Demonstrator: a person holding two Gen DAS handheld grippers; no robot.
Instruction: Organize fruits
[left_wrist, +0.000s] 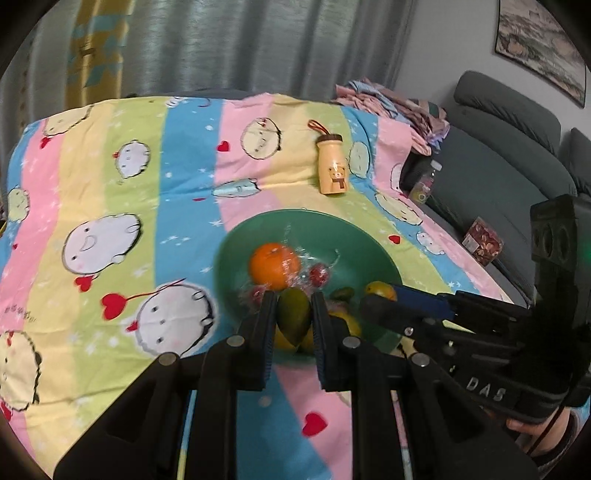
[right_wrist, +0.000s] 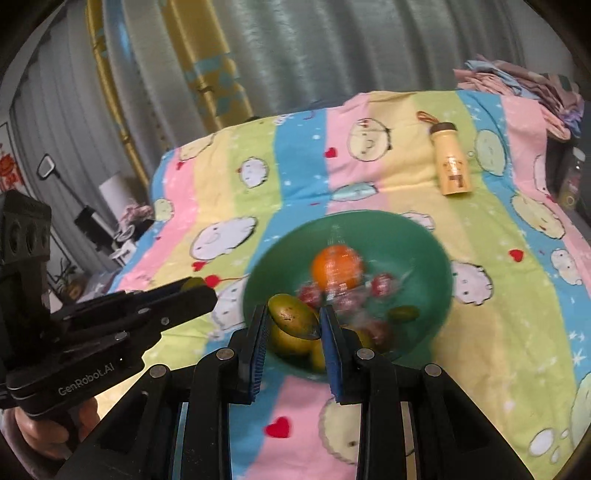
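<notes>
Nearest the lens in the left wrist view, the left tool (left_wrist: 293, 297) fills the lower centre. Its blue-padded jaws are closed down on an elongated green fruit (left_wrist: 293, 317), which stands upright between the pads over the near rim of the bowl.

In the right wrist view, the right tool (right_wrist: 293, 309) holds the same lower-centre place. Its jaws are closed, slightly wider, on an olive-yellow, brown-speckled oval fruit (right_wrist: 295, 321), which lies tilted across the gap. Each tool also shows in the other's view, at the side edge, with a bare hand (left_wrist: 535, 428) on its black handle.

Behind the fingertips, a round dark green bowl (left_wrist: 295, 214) sits on the bench, which is covered by a pastel striped cloth with cartoon faces and red hearts (left_wrist: 110, 184). In the bowl:
- a round orange (left_wrist: 275, 264), left of centre;
- small red fruits in clear wrap (left_wrist: 319, 275), just beside the orange;
- yellow fruits (left_wrist: 284, 341) at the near side, partly hidden by the tools.
The bowl's contents are blurred, so no count is given.

Farther back, right of centre, a cream cylindrical bottle with a brown cap, strap and bear print (left_wrist: 332, 166) stands on the cloth, well apart from the bowl.

At the far right lies a heap of folded pink and blue fabric (left_wrist: 399, 107), with a grey sofa (left_wrist: 498, 166) beside it. Grey curtains (left_wrist: 221, 44) close the background.
</notes>
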